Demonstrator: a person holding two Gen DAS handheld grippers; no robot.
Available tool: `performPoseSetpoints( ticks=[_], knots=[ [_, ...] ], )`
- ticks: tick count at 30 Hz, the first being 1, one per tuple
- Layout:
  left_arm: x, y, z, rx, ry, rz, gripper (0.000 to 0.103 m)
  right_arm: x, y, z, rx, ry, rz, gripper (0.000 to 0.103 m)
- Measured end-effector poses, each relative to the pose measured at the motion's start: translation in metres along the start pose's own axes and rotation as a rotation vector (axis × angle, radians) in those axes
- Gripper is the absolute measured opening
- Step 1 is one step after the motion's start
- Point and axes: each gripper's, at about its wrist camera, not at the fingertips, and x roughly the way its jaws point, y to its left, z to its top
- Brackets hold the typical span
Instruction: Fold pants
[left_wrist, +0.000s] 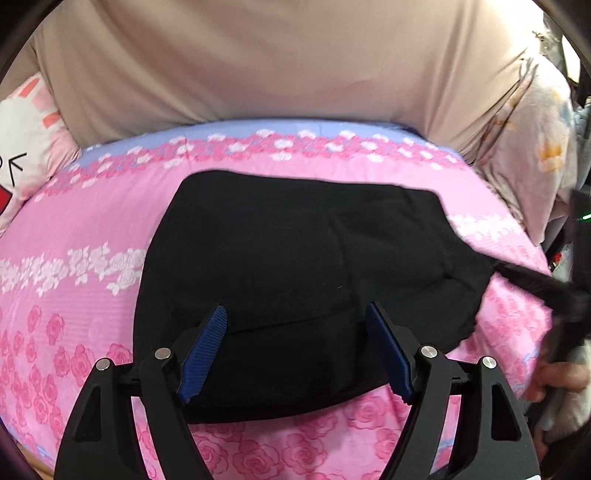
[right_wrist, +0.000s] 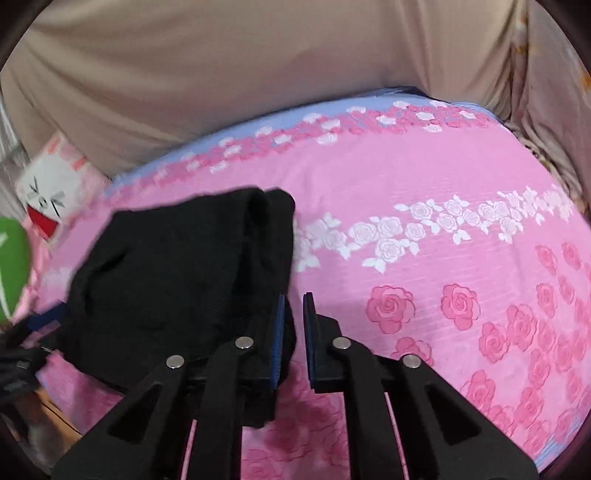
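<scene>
The black pants lie folded into a compact block on the pink rose-print bed sheet. My left gripper hovers over the near edge of the block, open wide, with nothing between its blue pads. The right gripper shows as a blurred dark shape at the block's right edge. In the right wrist view the pants lie at left, their right edge running beside and under the left finger. My right gripper is nearly closed, with a thin gap showing only pink sheet and no cloth.
A beige cover rises behind the bed. At the far left sits a white cartoon-face pillow, and a pale printed cushion at the right. A hand holds the right tool. Open sheet spreads right of the pants.
</scene>
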Motion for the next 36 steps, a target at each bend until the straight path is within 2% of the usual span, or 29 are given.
performPoseSetpoints(
  ticks=[2,4,6,9,12,14,16,17,18,19,21,24,26,28,29,31,32,36],
  knots=[
    [0.003,-0.001,-0.002,0.009,0.003,0.015,0.075,-0.017,0.017,0.013,-0.052,-0.048,0.021,0.011],
    [0.003,-0.002,-0.002,0.025,-0.003,0.023,0.075,-0.019,0.038,0.028,-0.106,-0.059,0.071,0.012],
    [0.004,-0.003,-0.002,0.030,-0.006,0.028,0.075,-0.005,0.055,0.040,-0.140,-0.035,0.098,0.013],
    [0.005,-0.002,-0.002,0.034,-0.005,0.029,0.075,0.028,0.072,0.048,-0.173,0.018,0.092,0.013],
    [0.003,-0.001,-0.004,0.037,-0.005,0.024,0.076,0.078,0.062,0.049,-0.160,0.108,0.026,0.010],
    [0.001,0.001,-0.005,0.038,-0.010,0.016,0.078,0.094,0.051,0.047,-0.125,0.145,0.044,0.009],
    [-0.001,0.005,-0.005,0.030,-0.011,0.005,0.078,0.081,0.046,0.054,-0.082,0.130,0.071,0.011],
    [-0.003,0.008,-0.005,0.024,-0.012,0.001,0.078,0.065,0.044,0.057,-0.074,0.088,0.064,0.012],
    [-0.004,0.011,-0.004,0.016,-0.013,0.000,0.078,0.047,0.041,0.057,-0.068,0.047,0.052,0.020],
    [-0.007,0.015,-0.004,0.004,-0.017,-0.001,0.078,0.035,0.037,0.054,-0.061,0.028,0.052,0.036],
    [-0.012,0.021,-0.003,-0.009,-0.028,-0.005,0.079,0.010,0.023,0.040,-0.028,0.005,0.059,0.058],
    [-0.015,0.027,-0.003,-0.019,-0.037,0.014,0.081,0.003,0.011,0.011,0.010,0.061,0.105,0.061],
    [-0.014,0.028,-0.002,-0.018,-0.035,0.020,0.081,0.008,0.008,-0.007,0.028,0.099,0.105,0.064],
    [-0.013,0.027,-0.002,-0.018,-0.027,0.024,0.081,0.015,0.009,-0.019,0.035,0.121,0.101,0.063],
    [-0.012,0.026,-0.001,-0.018,-0.022,0.024,0.081,0.017,0.010,-0.022,0.043,0.115,0.114,0.058],
    [-0.011,0.024,-0.001,-0.016,-0.012,0.028,0.081,0.013,0.020,-0.021,0.021,0.084,0.126,0.026],
    [-0.011,0.023,0.000,-0.017,-0.009,0.031,0.081,0.006,0.025,-0.018,0.000,0.057,0.120,0.021],
    [-0.021,0.027,0.004,-0.026,-0.018,0.023,0.081,-0.038,0.043,0.007,-0.049,-0.063,0.167,0.016]
  ],
)
